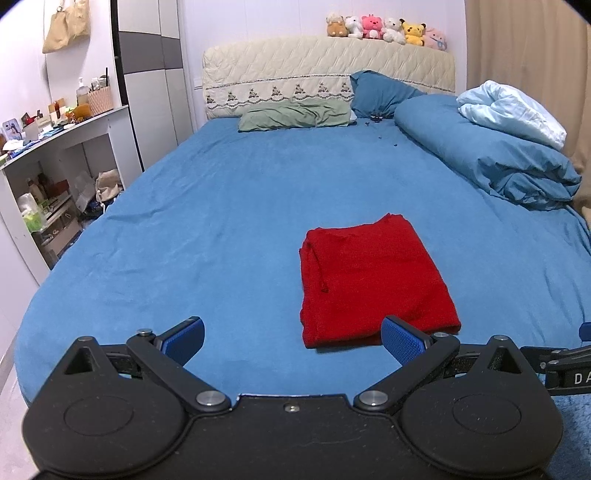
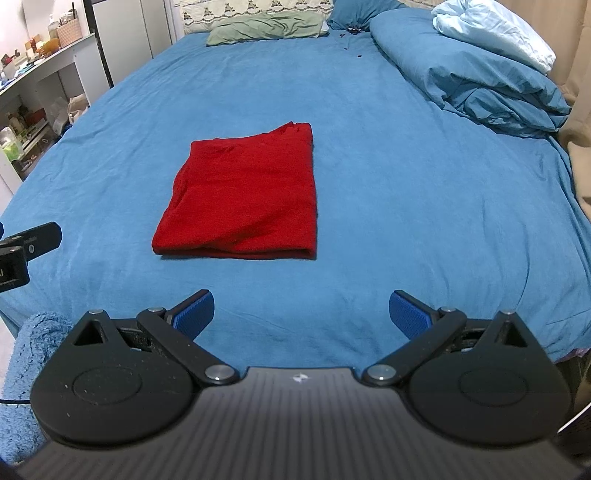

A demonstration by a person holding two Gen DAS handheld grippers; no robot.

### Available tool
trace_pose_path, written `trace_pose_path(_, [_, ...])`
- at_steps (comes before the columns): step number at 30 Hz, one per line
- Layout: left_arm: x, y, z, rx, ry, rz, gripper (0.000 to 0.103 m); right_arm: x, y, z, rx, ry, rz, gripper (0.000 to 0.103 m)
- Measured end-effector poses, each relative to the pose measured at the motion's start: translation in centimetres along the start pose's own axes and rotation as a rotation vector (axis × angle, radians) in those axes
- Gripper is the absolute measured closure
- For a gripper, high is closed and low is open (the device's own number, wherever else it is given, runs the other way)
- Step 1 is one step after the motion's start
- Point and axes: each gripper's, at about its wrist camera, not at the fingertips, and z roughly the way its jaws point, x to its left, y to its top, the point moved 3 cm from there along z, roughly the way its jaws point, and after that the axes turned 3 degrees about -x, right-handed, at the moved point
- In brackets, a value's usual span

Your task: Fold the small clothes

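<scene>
1 red garment (image 2: 243, 199) lies folded into a flat, roughly rectangular packet on the blue bed sheet (image 2: 388, 192), near the foot of the bed and about midway across it. Its layered edge faces the cameras, and a thin drawstring (image 1: 320, 267) trails along its left side in the left wrist view.

Neither gripper touches the cloth. The left gripper (image 1: 293, 341) hovers just short of the garment's near edge, its 2 blue-padded fingers (image 1: 186, 338) spread wide and holding nothing. The right gripper (image 2: 301, 314) sits a little further back over bare sheet, fingers (image 2: 408, 314) likewise spread wide and holding nothing.

Further up the bed, a green pillow (image 1: 295, 116) and a blue pillow (image 1: 380, 94) rest against a cream quilted headboard (image 1: 325, 70). 6 plush toys (image 1: 386, 29) line the headboard's top. A bundled blue duvet (image 1: 491, 158) with a pale blue cloth (image 1: 513, 110) on top fills the right side. Cluttered white shelves (image 1: 62, 166) stand to the left.
</scene>
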Motion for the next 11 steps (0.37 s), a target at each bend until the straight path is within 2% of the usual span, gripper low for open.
trace_pose_path(4, [0.10, 0.10, 0.16, 0.013, -0.002, -0.019, 0.000, 0.06, -0.02, 0.04, -0.002, 0.000, 0.001, 0.000])
trace_pose_path(11, [0.29, 0.25, -0.30, -0.031, 0.000, -0.031, 0.000, 0.07, 0.08, 0.08, 0.000, -0.001, 0.004, 0.000])
